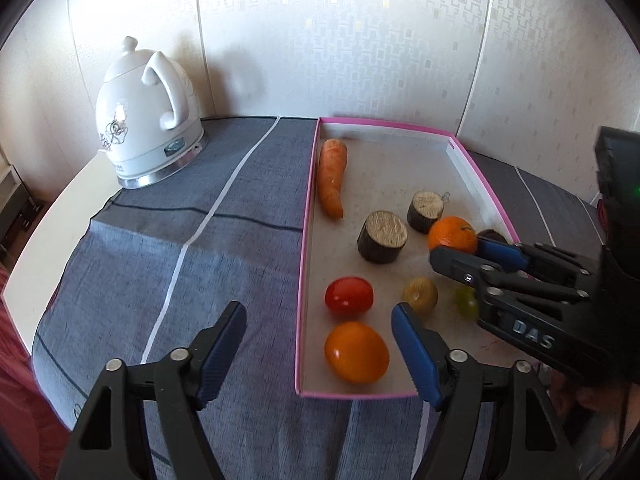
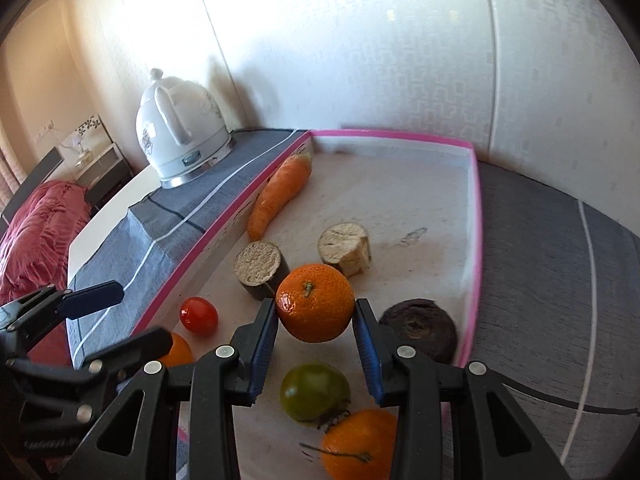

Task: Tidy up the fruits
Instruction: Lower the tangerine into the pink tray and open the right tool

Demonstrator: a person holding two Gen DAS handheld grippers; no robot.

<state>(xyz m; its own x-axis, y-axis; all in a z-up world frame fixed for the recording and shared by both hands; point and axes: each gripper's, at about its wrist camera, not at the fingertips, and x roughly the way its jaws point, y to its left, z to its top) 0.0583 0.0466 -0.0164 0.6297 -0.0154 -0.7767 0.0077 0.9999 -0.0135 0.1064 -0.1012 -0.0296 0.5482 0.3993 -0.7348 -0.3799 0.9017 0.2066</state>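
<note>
Tangerine (image 2: 315,302) clamped between right gripper (image 2: 316,344) jaws, lifted just over tray (image 2: 474,216), right of centre. Left gripper (image 1: 320,344) jaws wide, empty, hovering at tray's near-left rim. Keep squeeze light; carry level; avoid green tomato (image 2: 314,392) below.

Count: one carrot (image 2: 280,196), two mandarins (image 2: 316,302), one red tomato (image 2: 199,315), one orange tomato (image 1: 356,352), two greenish tomatoes (image 2: 314,392), three cut root pieces (image 2: 260,266), one kettle (image 2: 180,144).
</note>
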